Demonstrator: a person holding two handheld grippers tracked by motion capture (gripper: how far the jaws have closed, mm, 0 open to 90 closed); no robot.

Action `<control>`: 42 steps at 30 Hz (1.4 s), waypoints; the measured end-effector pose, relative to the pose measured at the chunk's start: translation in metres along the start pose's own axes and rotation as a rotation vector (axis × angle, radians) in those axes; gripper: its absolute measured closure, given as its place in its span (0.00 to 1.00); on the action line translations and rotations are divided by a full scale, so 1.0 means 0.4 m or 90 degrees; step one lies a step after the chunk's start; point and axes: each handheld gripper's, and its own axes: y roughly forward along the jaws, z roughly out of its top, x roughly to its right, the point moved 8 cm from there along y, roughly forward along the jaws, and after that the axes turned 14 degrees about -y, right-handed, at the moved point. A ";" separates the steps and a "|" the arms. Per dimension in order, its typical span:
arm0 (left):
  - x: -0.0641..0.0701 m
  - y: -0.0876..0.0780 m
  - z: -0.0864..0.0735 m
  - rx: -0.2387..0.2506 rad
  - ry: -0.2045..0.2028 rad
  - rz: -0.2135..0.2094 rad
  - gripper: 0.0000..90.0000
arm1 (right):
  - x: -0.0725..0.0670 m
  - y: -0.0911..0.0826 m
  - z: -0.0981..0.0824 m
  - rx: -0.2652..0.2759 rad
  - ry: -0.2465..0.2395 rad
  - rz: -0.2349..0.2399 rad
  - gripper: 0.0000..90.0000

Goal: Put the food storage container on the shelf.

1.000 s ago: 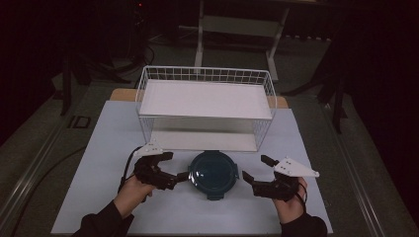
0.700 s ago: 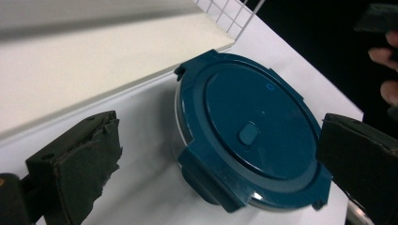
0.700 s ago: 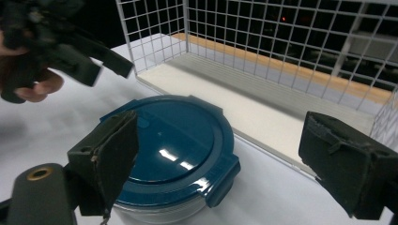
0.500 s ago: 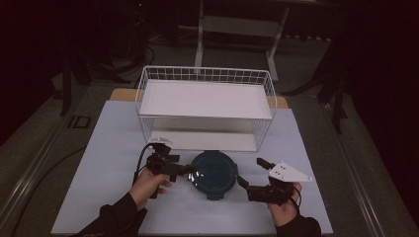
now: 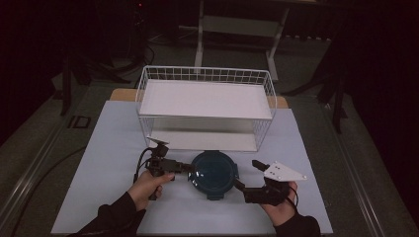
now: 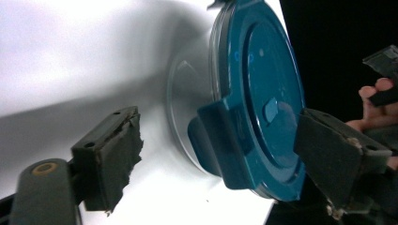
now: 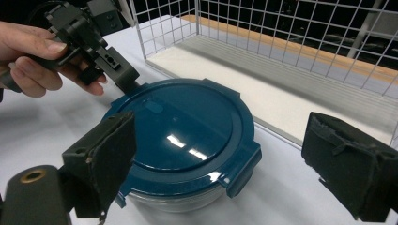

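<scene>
- A round container (image 5: pixel 213 173) with a dark blue lid (image 7: pixel 180 124) and a clear body stands on the white worktop (image 5: pixel 108 148), just in front of the wire basket (image 5: pixel 205 106).
- The wire basket is white and has two levels; its upper shelf (image 5: pixel 205 98) is a flat white board.
- The lid has clip tabs on its rim; in the right gripper view one tab (image 7: pixel 241 171) faces the camera, and in the left gripper view another tab (image 6: pixel 220 140) is seen between the jaws.
- The left tool (image 5: pixel 190 168) is at the left edge of the container. Its jaws are wide apart, one on each side of the lid's tab, and in the left gripper view neither pad touches the lid. It holds nothing.
- The left hand (image 5: pixel 148 185) holds this tool from the near side, and a cable goes from it over the worktop.
- The right tool (image 5: pixel 244 180) is at the right near side of the container, with its jaws also wide apart and holding nothing; the container is seen between them in the right gripper view.
- The right hand (image 5: pixel 279 205) is near the front edge of the worktop, and a grey three-cornered plate (image 5: pixel 282 172) sits on top of that tool.
</scene>
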 end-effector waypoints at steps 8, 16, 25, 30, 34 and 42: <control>-0.004 0.017 -0.014 -0.033 -0.042 -0.044 0.52 | 0.000 0.002 -0.003 -0.005 0.008 0.005 0.12; 0.005 0.014 -0.024 -0.035 0.009 -0.034 0.58 | 0.022 0.013 -0.026 -0.020 0.057 0.013 0.15; 0.030 0.003 -0.047 -0.021 0.095 -0.027 0.60 | 0.034 0.044 -0.072 -0.068 0.183 0.081 0.23; 0.035 0.001 -0.056 -0.008 0.125 -0.026 0.60 | 0.028 0.058 -0.093 -0.100 0.227 0.114 0.37; 0.038 -0.001 -0.061 -0.007 0.152 -0.023 0.61 | 0.031 0.063 -0.107 -0.118 0.259 0.135 0.46; 0.041 -0.007 -0.074 -0.010 0.181 -0.027 0.62 | 0.026 0.061 -0.114 -0.110 0.328 0.201 0.56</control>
